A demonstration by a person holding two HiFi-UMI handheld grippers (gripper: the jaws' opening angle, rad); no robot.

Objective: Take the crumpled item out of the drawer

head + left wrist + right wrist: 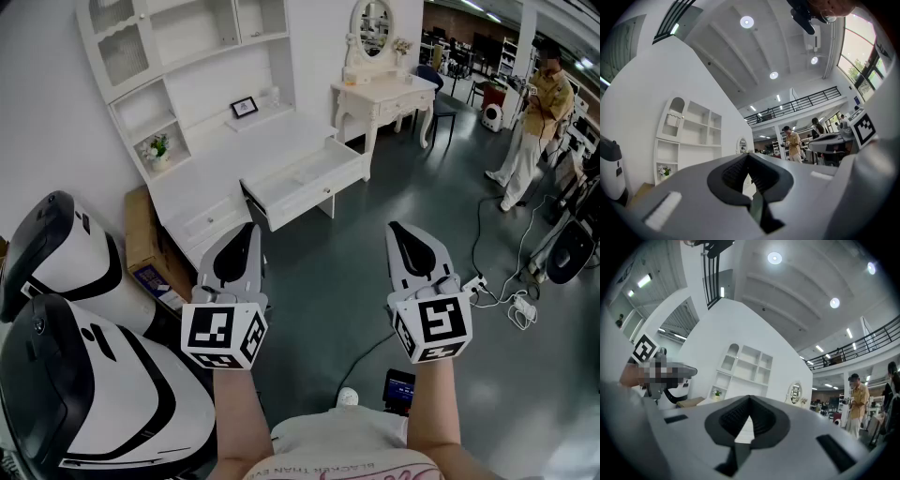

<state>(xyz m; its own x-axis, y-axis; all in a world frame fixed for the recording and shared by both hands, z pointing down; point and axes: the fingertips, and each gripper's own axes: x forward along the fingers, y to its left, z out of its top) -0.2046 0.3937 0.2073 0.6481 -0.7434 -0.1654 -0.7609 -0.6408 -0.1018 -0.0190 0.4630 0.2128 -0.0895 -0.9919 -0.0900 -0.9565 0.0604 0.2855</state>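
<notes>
held up level, well short of the open drawer (305, 180)
left gripper (247, 228) pressed together on nothing, right gripper (397, 227) likewise (tips meeting in each gripper view). drawer pulled out from the front of the white desk (246, 150), ahead and between the two; crumpled item too small to make out inside. off to the right, a person (531, 127) standing beyond a dressing table (386, 96).

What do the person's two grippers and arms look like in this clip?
Both the left gripper and right gripper have pale grey, tapered shells with black ribbed pads, each carrying a white cube with black square markers. Forearms are bare; the shirt is pale with print.
</notes>
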